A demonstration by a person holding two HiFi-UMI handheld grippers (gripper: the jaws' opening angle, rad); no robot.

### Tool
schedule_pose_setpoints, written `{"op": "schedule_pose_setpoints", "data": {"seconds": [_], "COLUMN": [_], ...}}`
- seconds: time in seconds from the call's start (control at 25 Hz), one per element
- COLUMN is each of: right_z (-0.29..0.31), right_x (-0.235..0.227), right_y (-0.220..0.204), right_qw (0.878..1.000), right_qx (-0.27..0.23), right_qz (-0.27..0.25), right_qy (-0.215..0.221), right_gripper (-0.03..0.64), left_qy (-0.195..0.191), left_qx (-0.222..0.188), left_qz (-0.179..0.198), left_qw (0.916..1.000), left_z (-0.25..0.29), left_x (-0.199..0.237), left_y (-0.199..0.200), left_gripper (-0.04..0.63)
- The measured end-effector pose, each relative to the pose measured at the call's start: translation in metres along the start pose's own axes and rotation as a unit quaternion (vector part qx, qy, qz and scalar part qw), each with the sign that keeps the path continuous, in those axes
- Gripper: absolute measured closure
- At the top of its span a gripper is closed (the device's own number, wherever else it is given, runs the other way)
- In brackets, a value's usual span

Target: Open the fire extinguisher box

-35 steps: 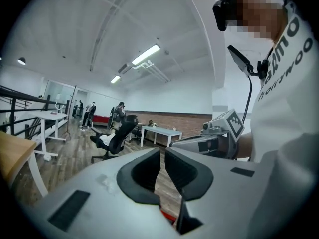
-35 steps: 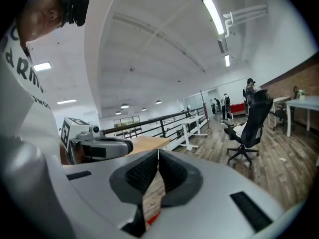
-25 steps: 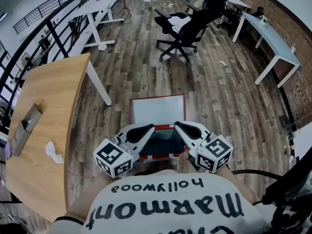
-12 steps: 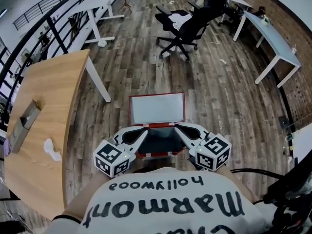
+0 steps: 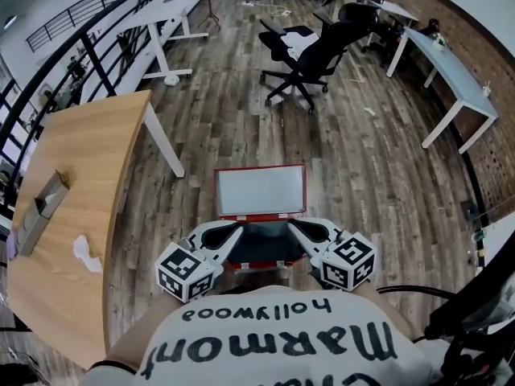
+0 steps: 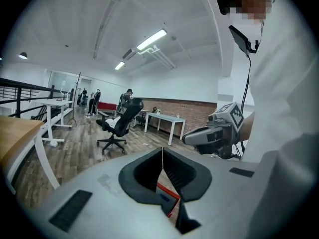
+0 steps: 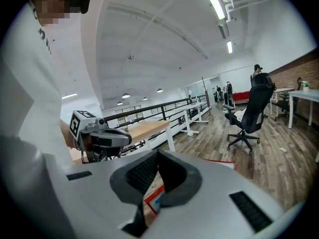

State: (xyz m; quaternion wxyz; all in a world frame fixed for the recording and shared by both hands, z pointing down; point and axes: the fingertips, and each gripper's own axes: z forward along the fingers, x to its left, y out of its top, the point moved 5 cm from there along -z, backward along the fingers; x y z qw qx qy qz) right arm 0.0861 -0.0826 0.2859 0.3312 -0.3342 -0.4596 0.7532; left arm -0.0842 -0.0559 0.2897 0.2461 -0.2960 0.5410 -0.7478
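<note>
Red box [image 5: 259, 191] and office chair [image 5: 310, 51] stand on wooden floor [image 5: 362, 167].

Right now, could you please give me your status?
Left tongs, right tongs shut, empty. Fire extinguisher box open, lid swung back. Nothing blocking.

head view looks steeply down from the person's head, over their shirt [image 5: 273, 340], onto the open fire extinguisher box [image 5: 259, 191] on the plank floor [image 5: 362, 175] close below. left gripper [image 5: 232, 232] view and right gripper [image 5: 296, 227] view each sit right behind their own jaws, facing nearly level into the room. each catches the other gripper; all three share the office chair [image 5: 310, 51].
</note>
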Motion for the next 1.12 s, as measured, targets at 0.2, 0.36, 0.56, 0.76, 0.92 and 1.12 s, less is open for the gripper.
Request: {"op": "schedule_pose_setpoints", "data": {"seconds": [0.2, 0.36, 0.56, 0.76, 0.92, 1.12], "right_z": [0.003, 0.006, 0.006, 0.008, 0.008, 0.006], "right_x": [-0.001, -0.002, -0.004, -0.001, 0.002, 0.004], "right_y": [-0.003, -0.005, -0.009, -0.011, -0.013, -0.016], "right_qw": [1.000, 1.000, 1.000, 1.000, 0.999, 0.999], "right_qx": [0.011, 0.014, 0.023, 0.026, 0.029, 0.035], "right_qz": [-0.005, -0.001, -0.001, -0.006, -0.007, -0.005], "right_qy": [0.004, 0.006, 0.006, 0.008, 0.011, 0.013], "right_gripper": [0.607, 0.607, 0.607, 0.607, 0.607, 0.607], "left_qy": [-0.002, -0.002, -0.004, -0.006, -0.006, -0.007], "left_qx": [-0.002, 0.000, 0.003, 0.002, 0.002, 0.004], "left_qz": [0.002, 0.001, -0.001, 0.000, 0.000, -0.001], "left_qw": [1.0000, 1.0000, 1.0000, 1.0000, 1.0000, 1.0000], "left_z": [0.000, 0.000, 0.001, -0.001, -0.002, -0.004], "left_x": [-0.002, -0.002, -0.004, -0.005, -0.005, -0.009], "left_y": [0.001, -0.001, -0.002, -0.005, -0.005, -0.005], "left_gripper": [0.586, 0.585, 0.586, 0.585, 0.586, 0.586]}}
